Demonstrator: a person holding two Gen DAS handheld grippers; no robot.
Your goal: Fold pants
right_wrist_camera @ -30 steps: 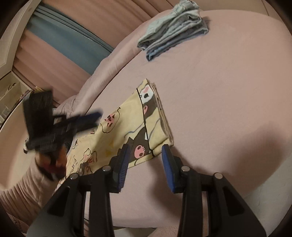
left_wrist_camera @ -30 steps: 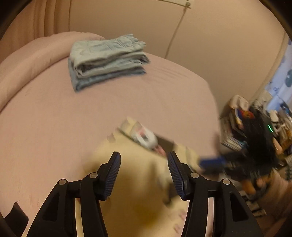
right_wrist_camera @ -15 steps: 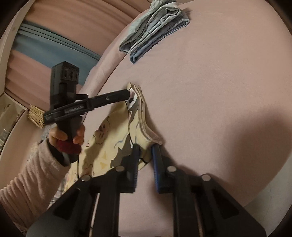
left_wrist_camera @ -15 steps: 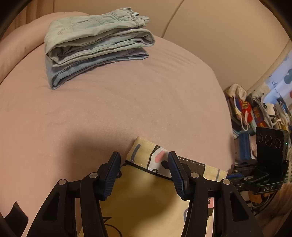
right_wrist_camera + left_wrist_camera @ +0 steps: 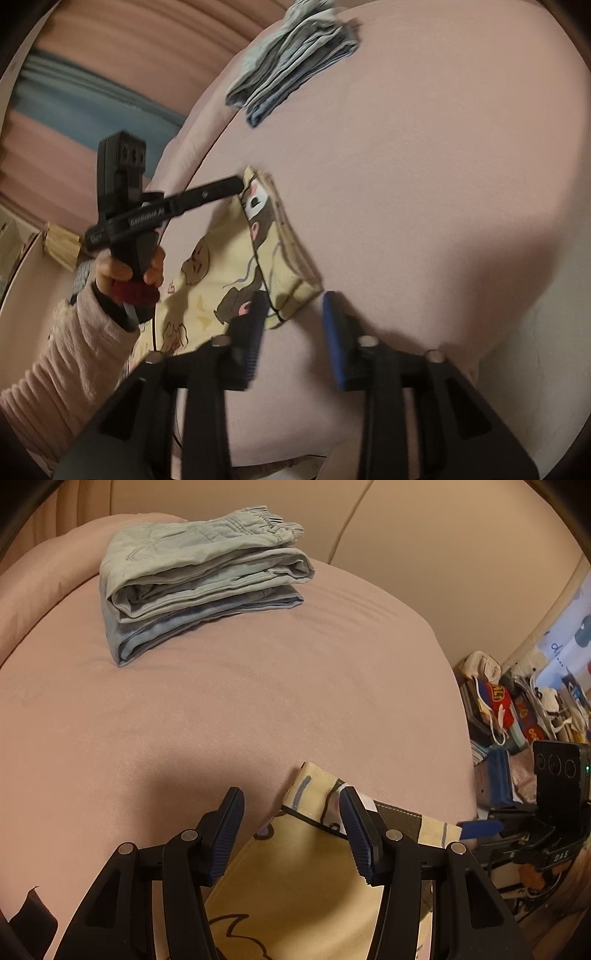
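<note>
Printed pants (image 5: 314, 878) lie at the bed's (image 5: 258, 701) near edge; a folded stack of pants (image 5: 199, 583) sits well behind them.

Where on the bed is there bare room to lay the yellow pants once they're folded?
The widest bare stretch of the pink bed lies between the folded denim stack at the far end and the yellow pants near the grippers. More bare cover lies right of the pants in the right wrist view. The near edge is crowded by both grippers.
</note>
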